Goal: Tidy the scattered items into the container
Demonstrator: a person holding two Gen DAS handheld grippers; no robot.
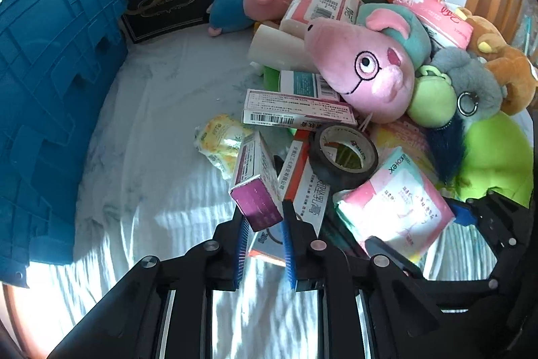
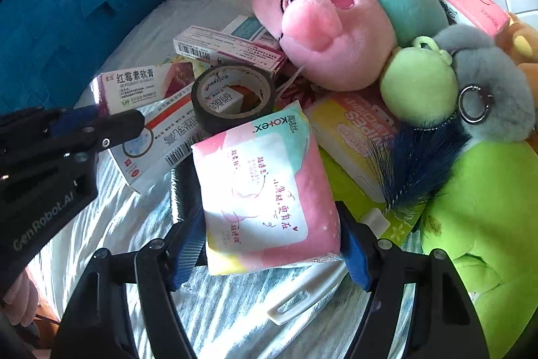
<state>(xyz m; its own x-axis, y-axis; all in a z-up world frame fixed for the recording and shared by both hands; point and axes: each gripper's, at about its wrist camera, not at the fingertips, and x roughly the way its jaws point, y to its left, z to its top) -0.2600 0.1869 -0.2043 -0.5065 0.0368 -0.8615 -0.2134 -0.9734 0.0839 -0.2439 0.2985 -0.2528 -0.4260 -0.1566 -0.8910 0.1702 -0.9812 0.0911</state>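
Both grippers loaded at the near edge of the pile. My left gripper (image 1: 263, 226) is clamped on the purple-ended box (image 1: 257, 187), low centre of the left wrist view; the blue pads (image 1: 242, 244) pinch its near end only, and the rest of the box juts up and away. My right gripper (image 2: 269, 253) holds the pink Kotex pack (image 2: 260, 190), bottom centre of the right wrist view, pads pressed into both soft sides near its lower end.

The blue crate (image 1: 50, 110) fills the left side of the left view and the upper left of the right view. Only its ribbed outer wall shows; I cannot see the opening.

Rest of the pile sits centre to right: black tape roll (image 1: 343, 153) resting on a red-and-white box (image 2: 161, 137), which lies beside and partly under my two items; the pink pig plush (image 1: 363, 73) above; the green plush (image 2: 487, 224) at the right edge.

Notes for this step:
- Lift straight up before moving left. The purple-ended box touches the red-and-white box; a sideways drag would likely pull it and the tape roll along.
- Left grip is shallow. Keep the box from swinging, no quick wrist turns.
- The Kotex pack is soft and may sag or slide; keep squeeze steady.
- The grippers are close together. Move the left one first, since it is nearer the crate.
- Clear the crate wall fully before releasing.
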